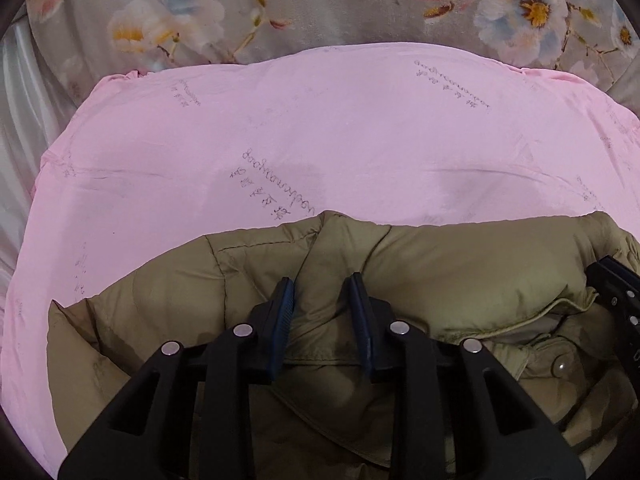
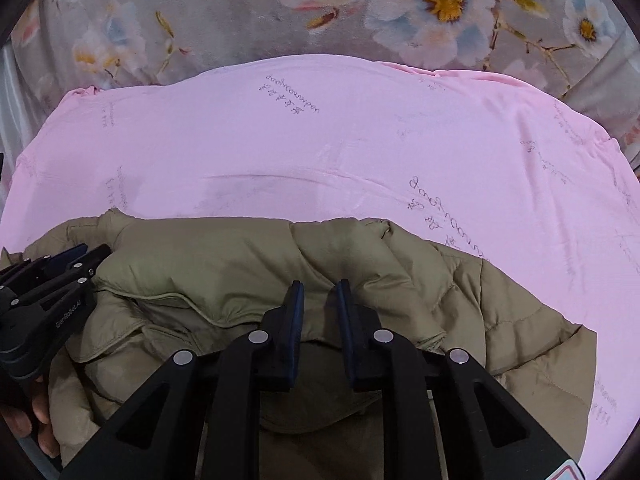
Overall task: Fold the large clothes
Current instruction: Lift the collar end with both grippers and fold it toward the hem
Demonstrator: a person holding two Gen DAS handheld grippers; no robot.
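Here the olive-khaki puffer jacket [image 1: 460,280] lies bunched at the near edge of a pink sheet [image 1: 280,128] w/ faint printed script; a grey floral cover [image 1: 320,4] shows beyond the sheet.

Left gripper [image 1: 322,280] points down at the jacket, jaws narrow, a raised fold of the padded fabric pinched between the blue pads. Right gripper [image 2: 320,286] sits just beside it, also narrow, a ridge of the same jacket caught between its pads. Each gripper shows at the edge of the other's view, so the two are close together over the garment.

In the right wrist view a hand [image 2: 36,420] shows at the lower left, under the left gripper. A snap button [image 1: 560,367] shows on the jacket's placket, lower right in the left wrist view.
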